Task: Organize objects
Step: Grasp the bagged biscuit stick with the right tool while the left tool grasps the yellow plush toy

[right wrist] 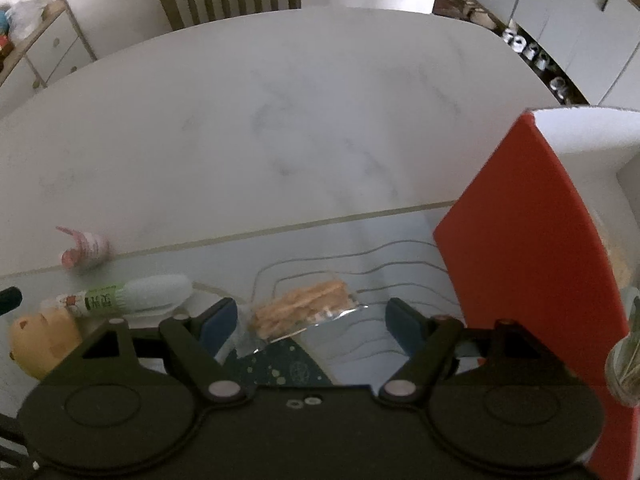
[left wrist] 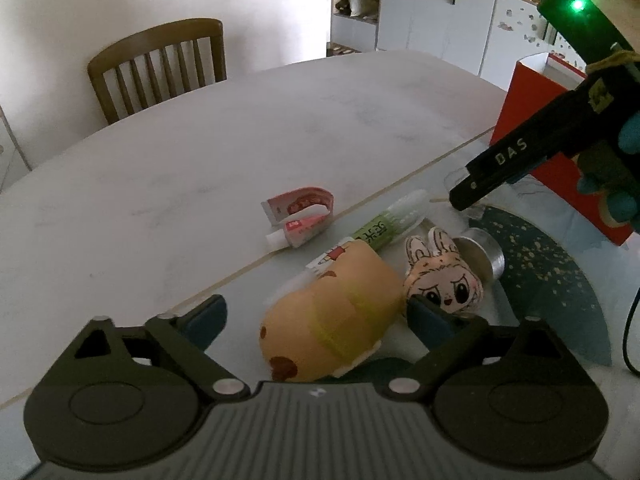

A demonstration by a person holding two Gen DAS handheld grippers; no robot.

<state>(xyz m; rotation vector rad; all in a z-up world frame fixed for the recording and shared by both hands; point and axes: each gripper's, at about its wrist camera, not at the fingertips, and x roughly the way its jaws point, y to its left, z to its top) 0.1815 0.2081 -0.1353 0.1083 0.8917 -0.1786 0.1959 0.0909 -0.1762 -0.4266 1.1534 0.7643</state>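
- left gripper (left wrist: pixel 316 316): jaws spread wide, holding nothing. The tan plush toy with brown spots (left wrist: pixel 332 320) lies between the blue finger pads (left wrist: pixel 206 316), touching neither as far as I can tell.
- right gripper (right wrist: pixel 308 318): jaws also spread, nothing held. A clear-wrapped pack of tan biscuits (right wrist: pixel 304 306) lies between its fingers, on the table mat.
- in the left wrist view the right gripper (left wrist: pixel 472 190) comes in from the upper right, black finger marked "DAS", held by a hand in a blue glove (left wrist: pixel 624 176).
- white marble-look tabletop (left wrist: pixel 240 136), with a pale mat with a dark teal gold-speckled patch (left wrist: pixel 548 264) covering its near part.
- on the mat: the plush toy on its side, a green-and-white tube with a translucent cap (left wrist: pixel 390 222) just behind it, a small bunny-face charm (left wrist: pixel 444 280) just right of the toy, and a silver metal round tin (left wrist: pixel 482 254) on its side behind the charm (contact unclear).
- a pink-and-white squeezed tube, curled at one end (left wrist: pixel 300 218), lies on the bare tabletop just past the mat edge.
- an open red box with white inside (right wrist: pixel 532 248) stands on the right side, close to the right gripper.
- a brown wooden slat-back chair (left wrist: pixel 160 64) stands at the far side of the tabletop; white cabinets (left wrist: pixel 436 12) stand at the back.
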